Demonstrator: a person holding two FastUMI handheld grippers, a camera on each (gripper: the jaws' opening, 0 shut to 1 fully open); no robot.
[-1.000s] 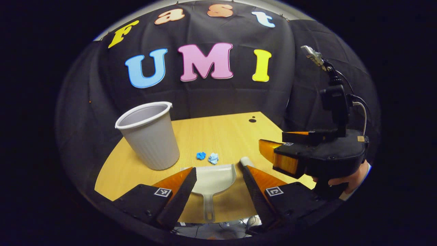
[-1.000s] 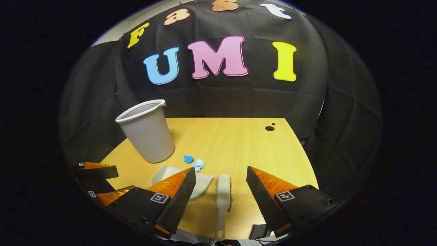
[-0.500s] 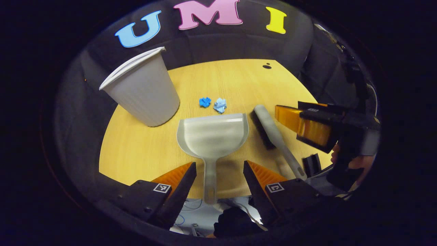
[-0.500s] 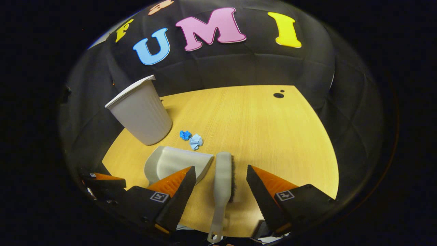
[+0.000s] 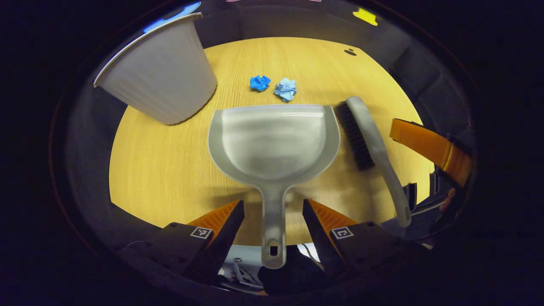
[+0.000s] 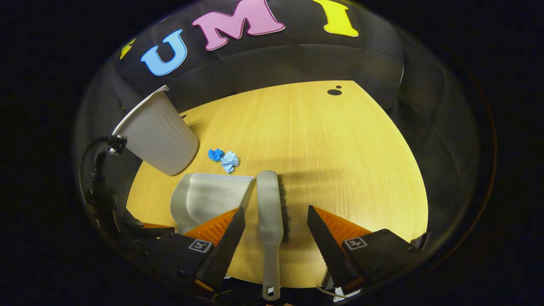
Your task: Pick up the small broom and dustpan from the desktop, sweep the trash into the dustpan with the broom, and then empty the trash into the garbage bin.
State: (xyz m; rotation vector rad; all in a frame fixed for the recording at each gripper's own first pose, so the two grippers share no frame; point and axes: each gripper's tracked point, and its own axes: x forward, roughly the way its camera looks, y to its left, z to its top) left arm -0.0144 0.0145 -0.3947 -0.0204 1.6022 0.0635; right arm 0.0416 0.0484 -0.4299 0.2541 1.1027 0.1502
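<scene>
Here both grippers' fingers spread wide, holding nothing: left gripper point(image 5: 273, 212) straddles dustpan point(image 5: 272, 140) handle, right gripper point(image 6: 275, 221) straddles broom point(image 6: 270, 212).

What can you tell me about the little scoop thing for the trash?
The dustpan looks like pale grey plastic, with a wide, shallow, empty pan and a long handle with a hanging hole. It lies flat on the wooden desk, open edge toward two blue paper scraps. Its handle sits between the open left gripper fingers, not squeezed yet. The broom lies beside it.
</scene>
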